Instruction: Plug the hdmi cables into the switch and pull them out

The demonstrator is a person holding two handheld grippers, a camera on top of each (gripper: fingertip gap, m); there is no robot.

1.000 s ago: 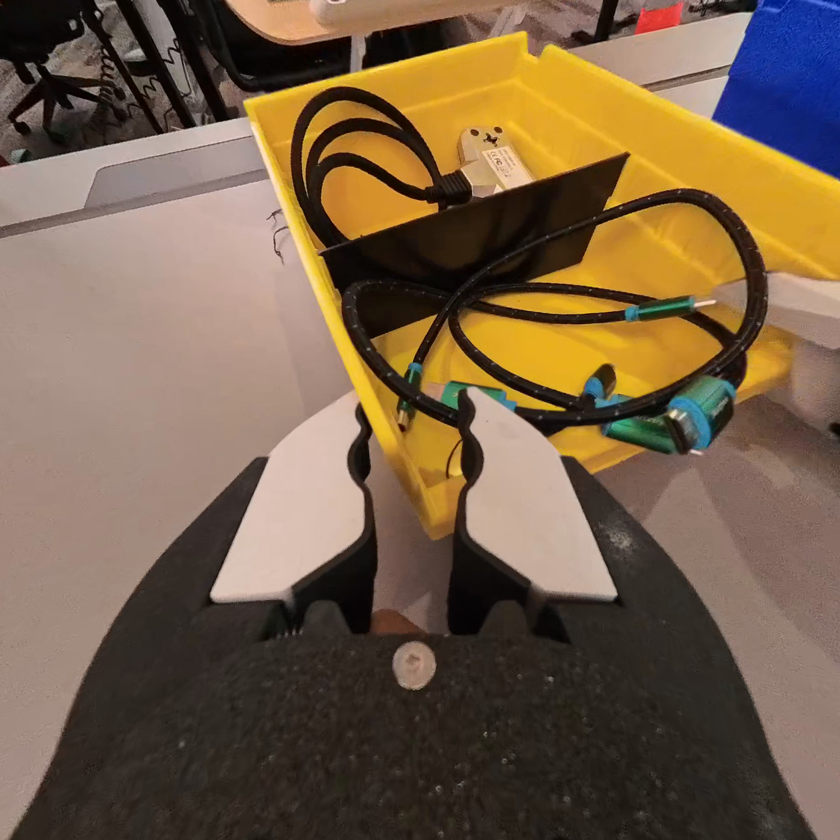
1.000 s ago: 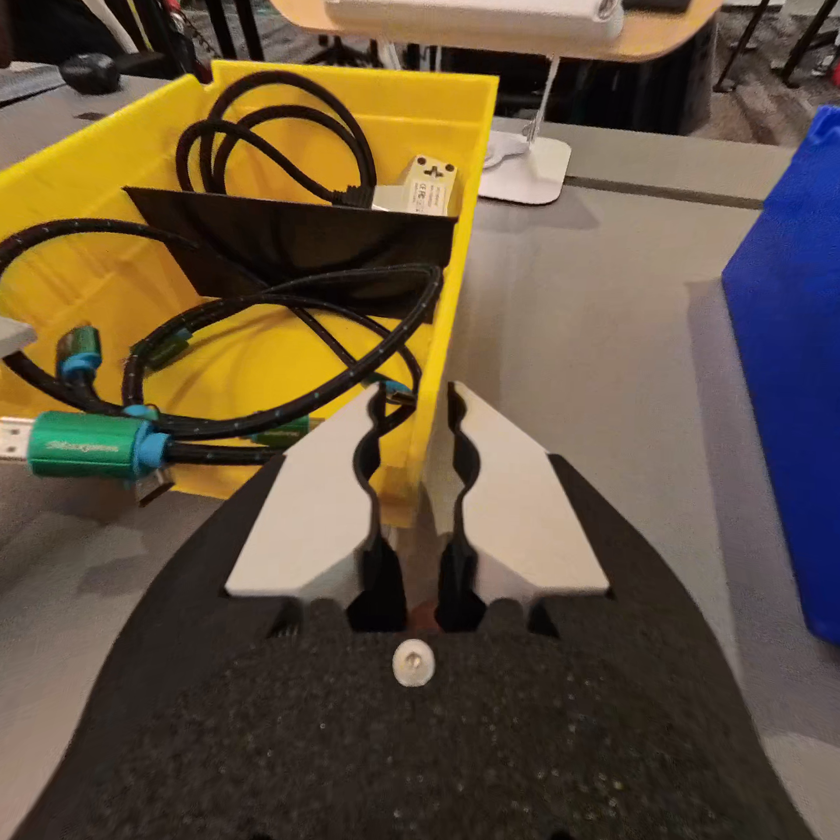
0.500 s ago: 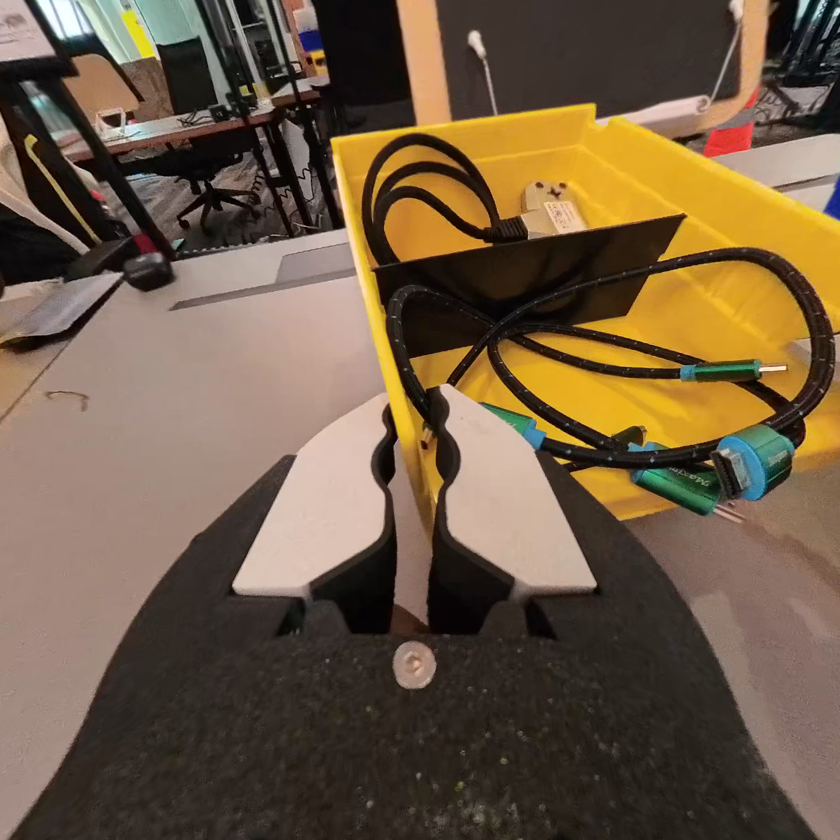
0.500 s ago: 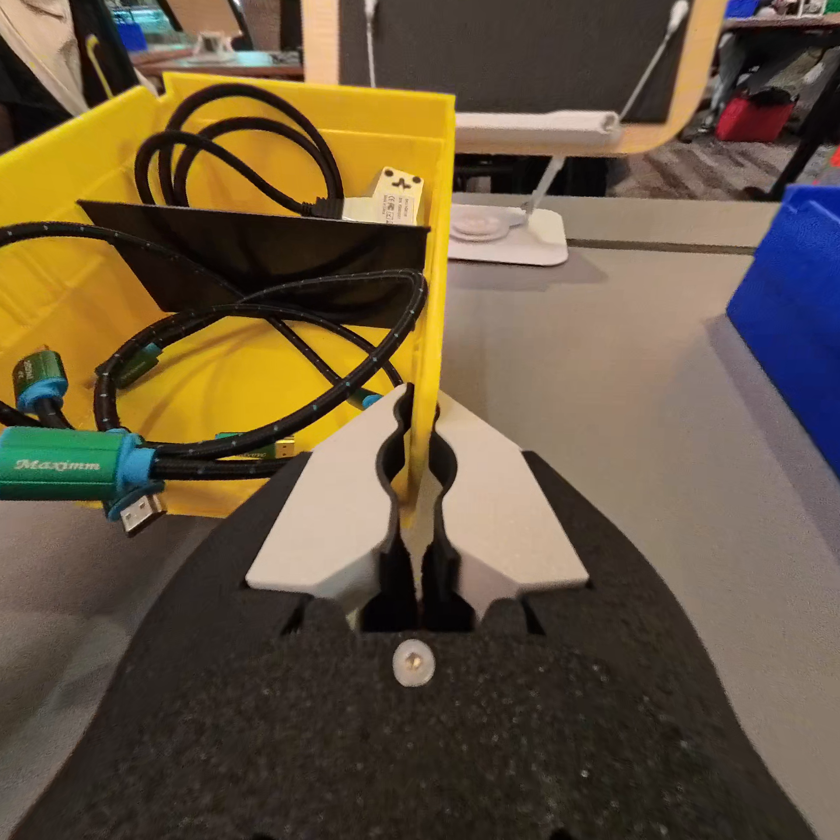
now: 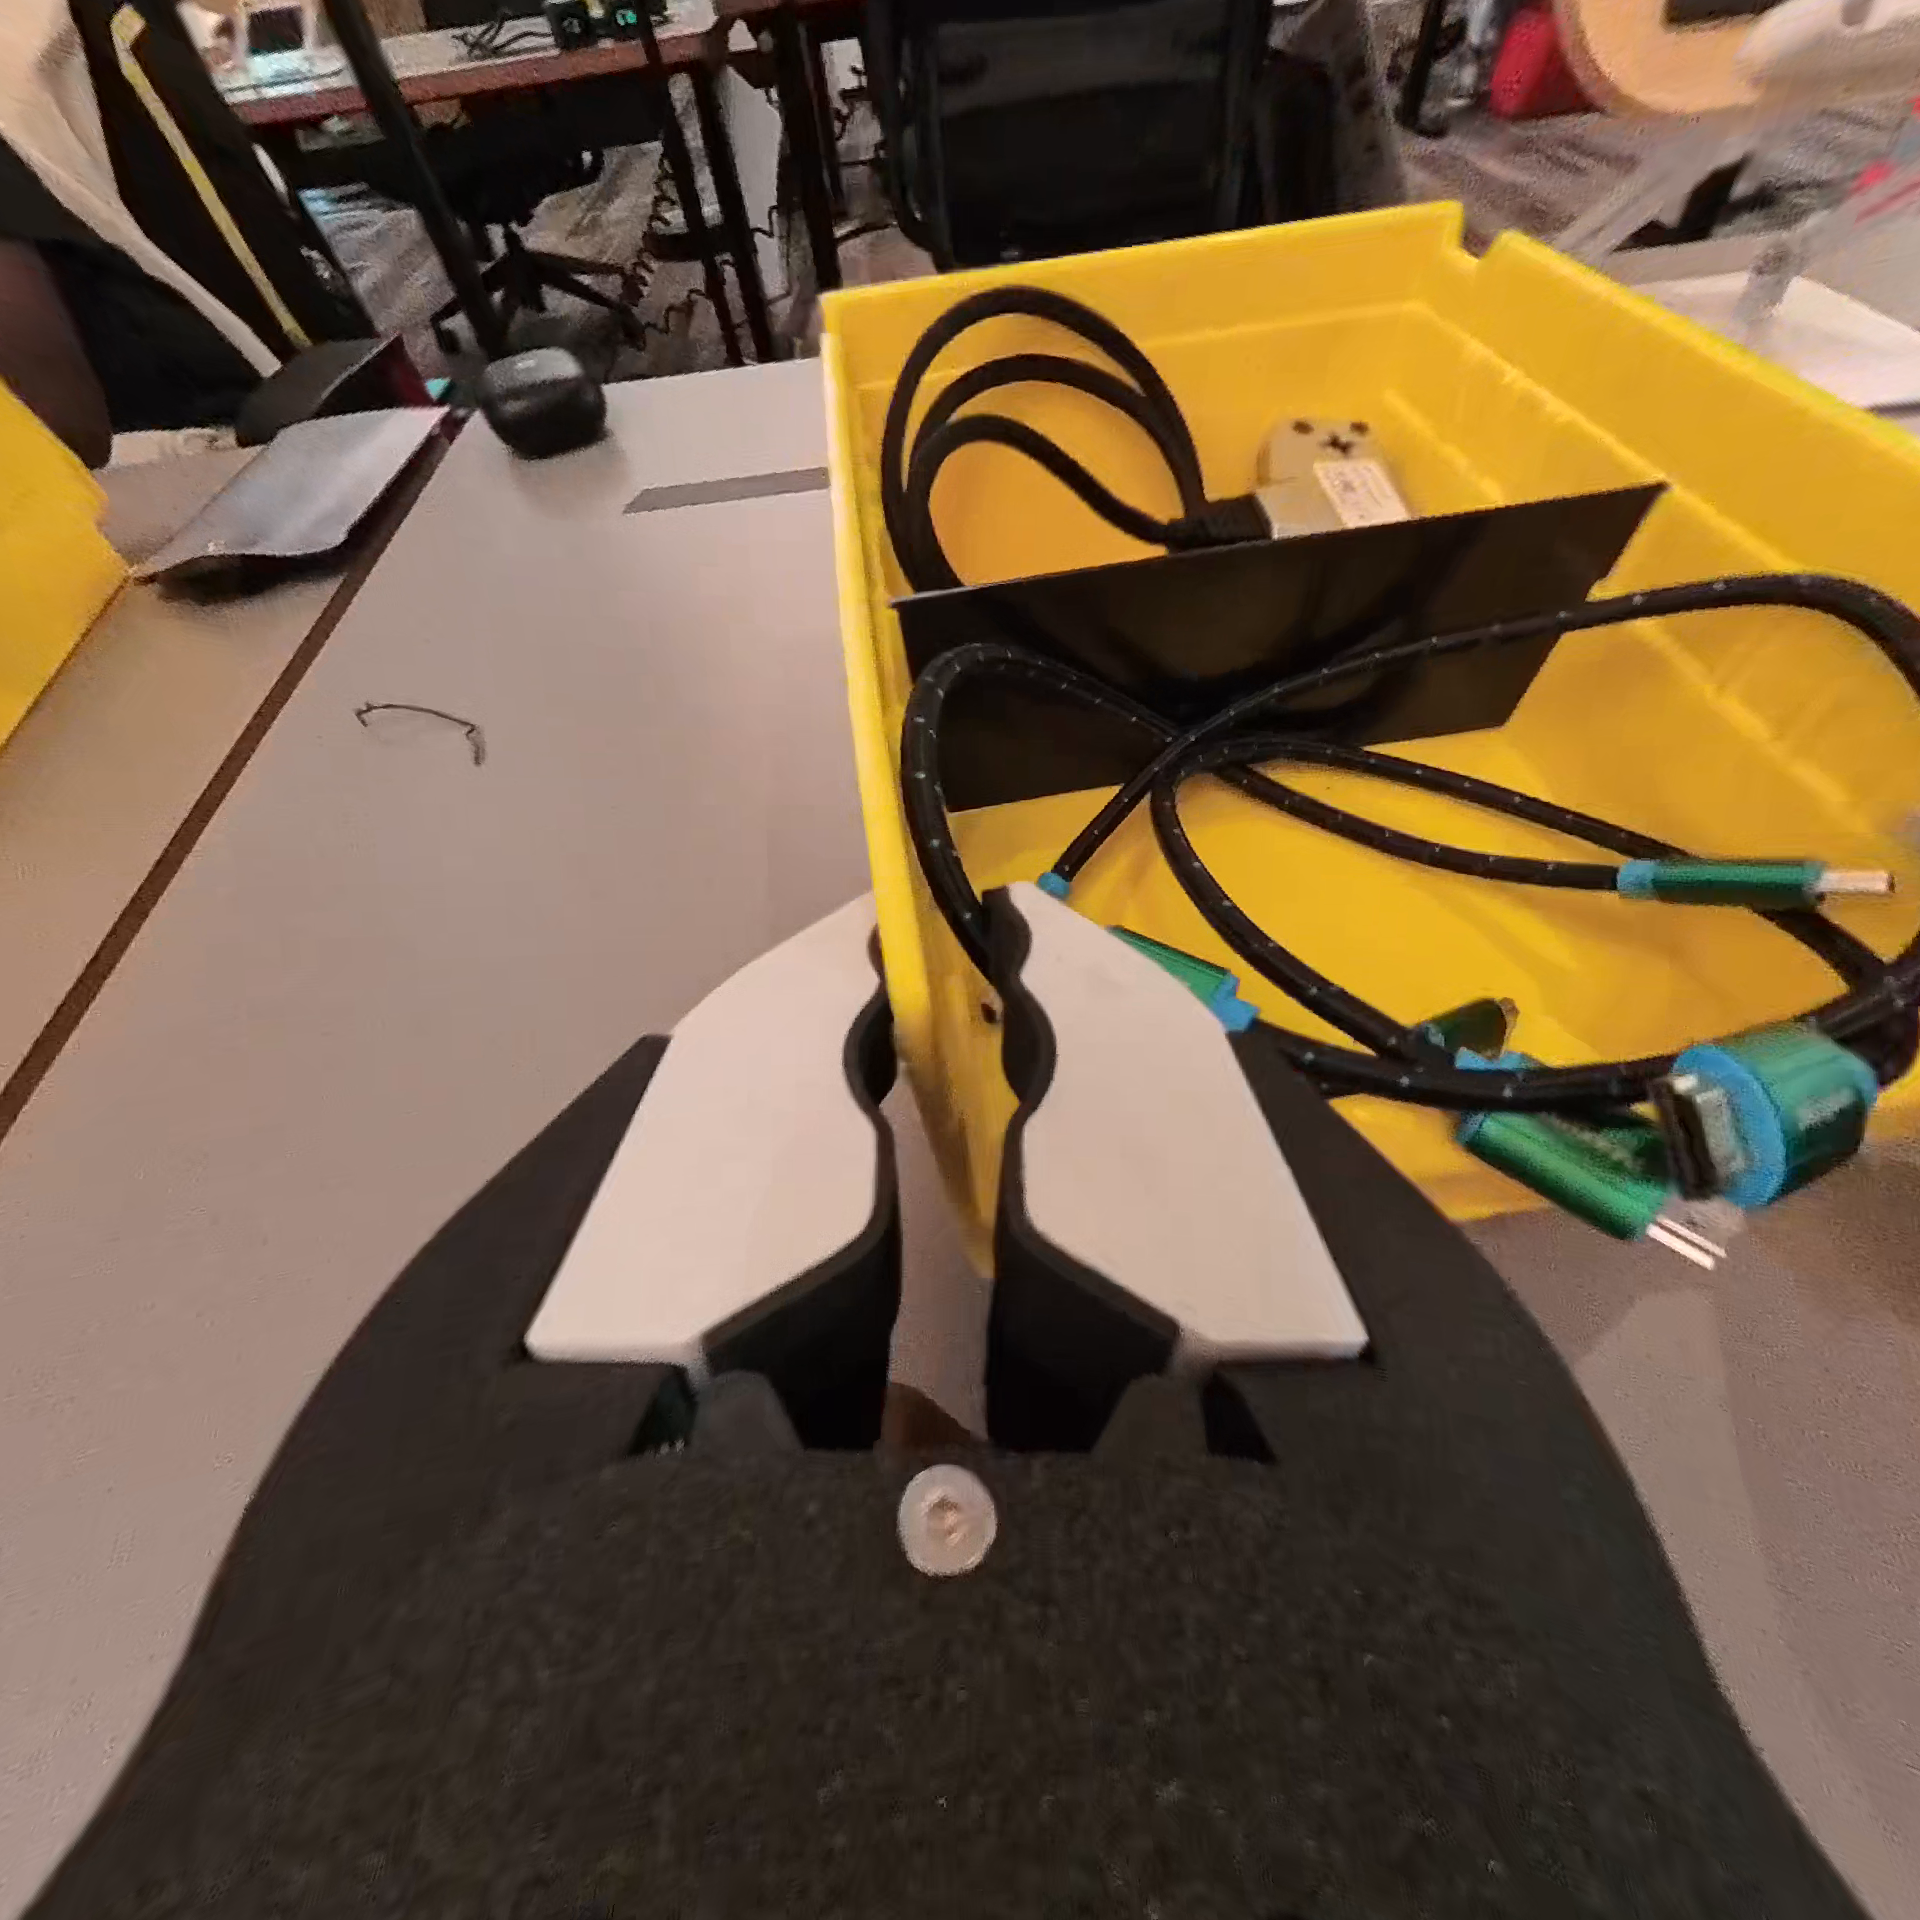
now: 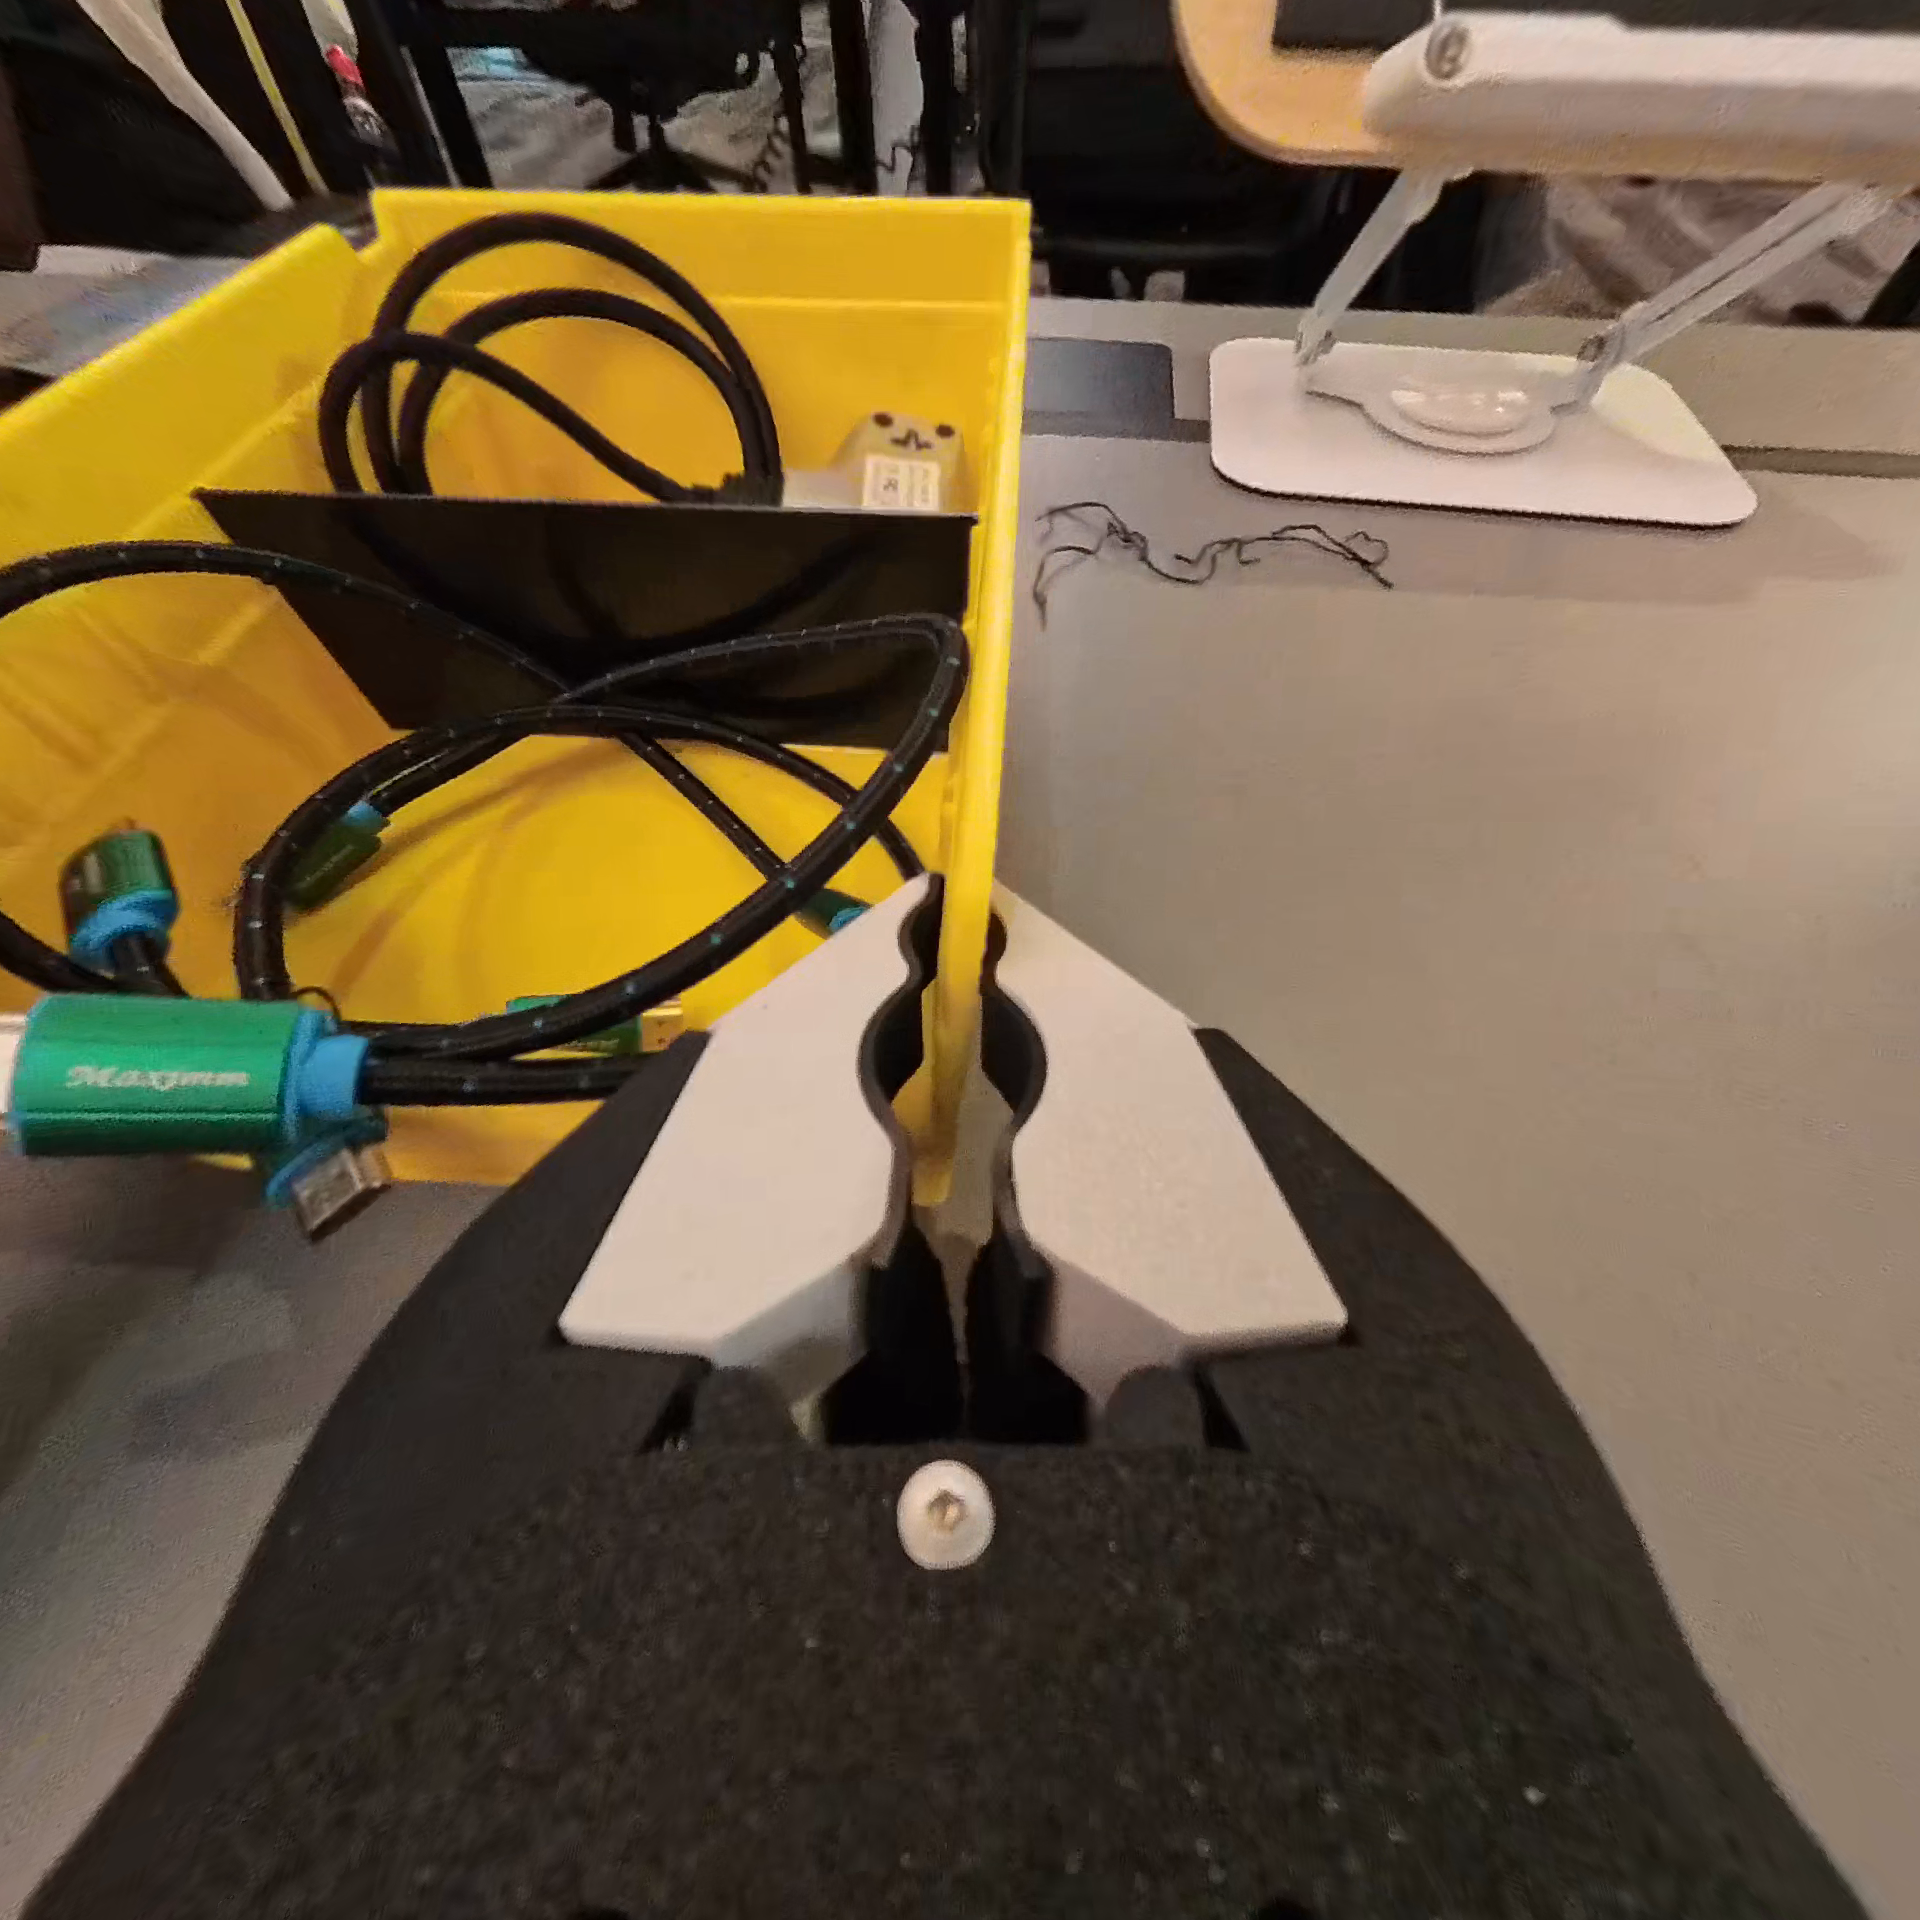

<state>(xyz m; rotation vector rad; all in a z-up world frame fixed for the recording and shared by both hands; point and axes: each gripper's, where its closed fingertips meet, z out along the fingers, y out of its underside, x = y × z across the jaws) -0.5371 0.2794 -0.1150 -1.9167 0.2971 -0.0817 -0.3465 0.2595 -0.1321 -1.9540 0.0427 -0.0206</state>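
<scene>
A yellow bin (image 5: 1558, 343) stands on the grey table. Behind its black divider (image 5: 1299, 613) lies the small silver switch (image 5: 1330, 483) with a coiled black lead. In front of the divider lie braided black HDMI cables (image 5: 1351, 831) with green plugs; one plug (image 5: 1766, 1101) hangs over the front edge. My left gripper (image 5: 940, 925) is shut on the bin's left wall near the front corner. My right gripper (image 6: 961, 904) is shut on the bin's right wall (image 6: 1003, 520). The switch (image 6: 904, 468) and the cables (image 6: 623, 727) also show in the right wrist view.
A white stand (image 6: 1475, 436) and a loose black thread (image 6: 1195, 551) lie right of the bin. A black pouch (image 5: 301, 488), a small black case (image 5: 540, 405) and another yellow bin (image 5: 42, 582) sit to the left. Chairs and desks stand behind. Across from one pair of fingers to the other is roughly 20 cm.
Both grippers, open astride the bin's side walls a second ago, have closed on them. Both views have tilted up, showing more of the room behind the bin.
</scene>
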